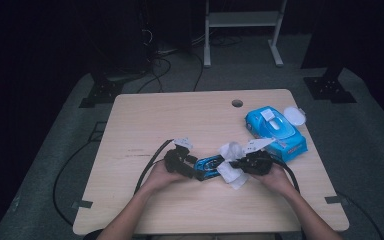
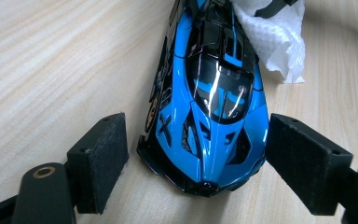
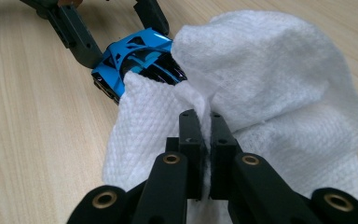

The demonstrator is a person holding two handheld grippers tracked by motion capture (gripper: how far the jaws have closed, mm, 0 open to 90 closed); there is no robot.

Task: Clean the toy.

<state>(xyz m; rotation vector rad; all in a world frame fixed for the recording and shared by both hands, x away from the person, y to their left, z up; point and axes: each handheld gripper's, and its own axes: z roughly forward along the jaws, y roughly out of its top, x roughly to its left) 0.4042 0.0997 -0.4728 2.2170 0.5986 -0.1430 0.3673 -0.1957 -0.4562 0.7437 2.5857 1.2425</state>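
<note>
A glossy blue and black toy car [image 2: 209, 102] lies on the wooden table [image 1: 145, 120], in front of the person. My left gripper [image 2: 200, 154] straddles one end of it, open, with a clear gap at the left pad [image 2: 100, 158]; the right pad sits close to the car's side. My right gripper [image 3: 205, 135] is shut on a white wipe [image 3: 270, 70], which is bunched against the far end of the car [image 3: 135, 53] and covers it. From above, the left gripper [image 1: 196, 170] and the right gripper [image 1: 236, 166] face each other across the car [image 1: 209, 165].
A blue pack of wipes [image 1: 275, 131] with its white lid flipped open lies at the right back of the table. A cable hole [image 1: 237, 103] is near the back edge. Black cables trail from both grippers toward the person.
</note>
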